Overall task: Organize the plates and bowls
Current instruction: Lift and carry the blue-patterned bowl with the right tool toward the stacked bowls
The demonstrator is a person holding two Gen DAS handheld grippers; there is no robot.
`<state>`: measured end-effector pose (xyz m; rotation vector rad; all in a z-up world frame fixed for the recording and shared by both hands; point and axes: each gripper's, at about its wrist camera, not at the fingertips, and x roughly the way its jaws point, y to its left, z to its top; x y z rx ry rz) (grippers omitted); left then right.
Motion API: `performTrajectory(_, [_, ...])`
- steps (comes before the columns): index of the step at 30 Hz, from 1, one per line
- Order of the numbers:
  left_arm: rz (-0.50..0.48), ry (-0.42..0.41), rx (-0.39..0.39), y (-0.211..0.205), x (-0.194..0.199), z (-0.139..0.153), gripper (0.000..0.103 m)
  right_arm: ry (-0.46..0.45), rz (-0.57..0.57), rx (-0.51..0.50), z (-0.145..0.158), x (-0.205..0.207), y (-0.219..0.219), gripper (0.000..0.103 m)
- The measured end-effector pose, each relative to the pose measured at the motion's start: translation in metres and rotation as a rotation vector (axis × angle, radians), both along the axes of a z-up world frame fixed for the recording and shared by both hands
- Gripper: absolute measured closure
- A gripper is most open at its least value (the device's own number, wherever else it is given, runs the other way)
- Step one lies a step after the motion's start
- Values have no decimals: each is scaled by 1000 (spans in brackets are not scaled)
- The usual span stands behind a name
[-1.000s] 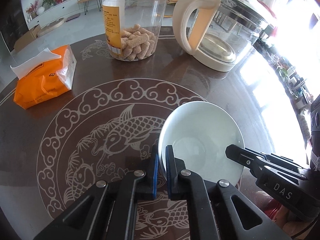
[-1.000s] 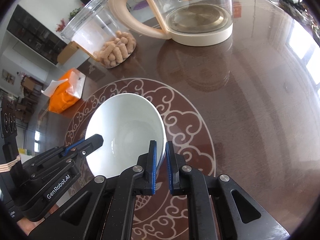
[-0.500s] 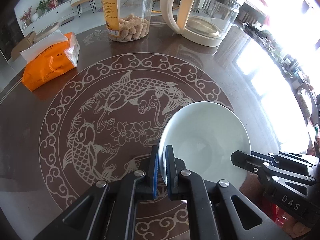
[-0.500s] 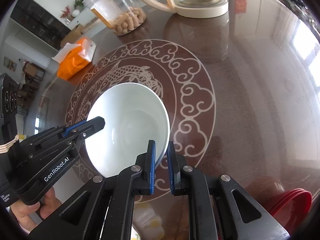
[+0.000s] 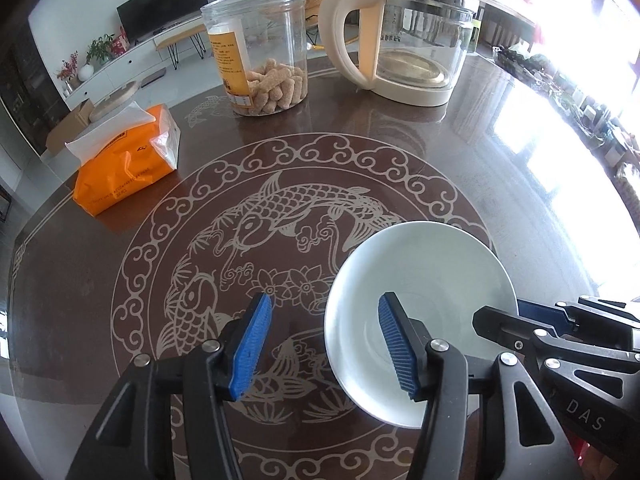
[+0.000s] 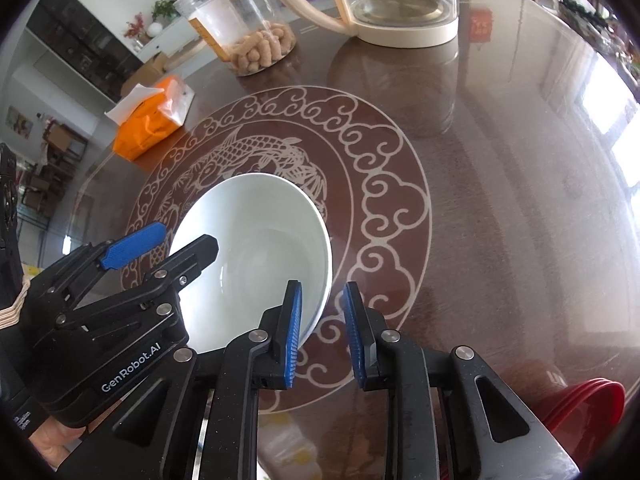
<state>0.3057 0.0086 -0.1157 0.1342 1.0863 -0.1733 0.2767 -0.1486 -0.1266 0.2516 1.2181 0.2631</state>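
We log: round white ceramic bowl (image 5: 420, 280) on dark carved surface (image 5: 280, 168); left claw (image 5: 328, 340) wide, right claw (image 6: 322, 332) narrowly parted, both straddling rim.

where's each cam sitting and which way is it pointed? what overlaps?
Left wrist: on the left gripper, looking down its open jaws across the table toward jar and kettle; right gripper enters lower right.
Right wrist: on the right gripper, jaws open around the white bowl's rim, facing the same way; left gripper and a bit of hand show lower left.
Shared: bowl, jar, kettle, orange tissue pack.
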Motion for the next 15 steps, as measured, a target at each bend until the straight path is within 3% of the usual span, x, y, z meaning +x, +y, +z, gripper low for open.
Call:
performTrajectory(13, [-2,14,5,2,0,-8,47,0,-4,-6,-1,2,2,75])
performTrajectory(14, [-6,18,-1,2,1,-9,50,-1,-7,-3,-2,3,2,75])
performTrajectory(15, [-12,18,-12,2,1,-9,66,-2,-7,-1,-2,3,2,75])
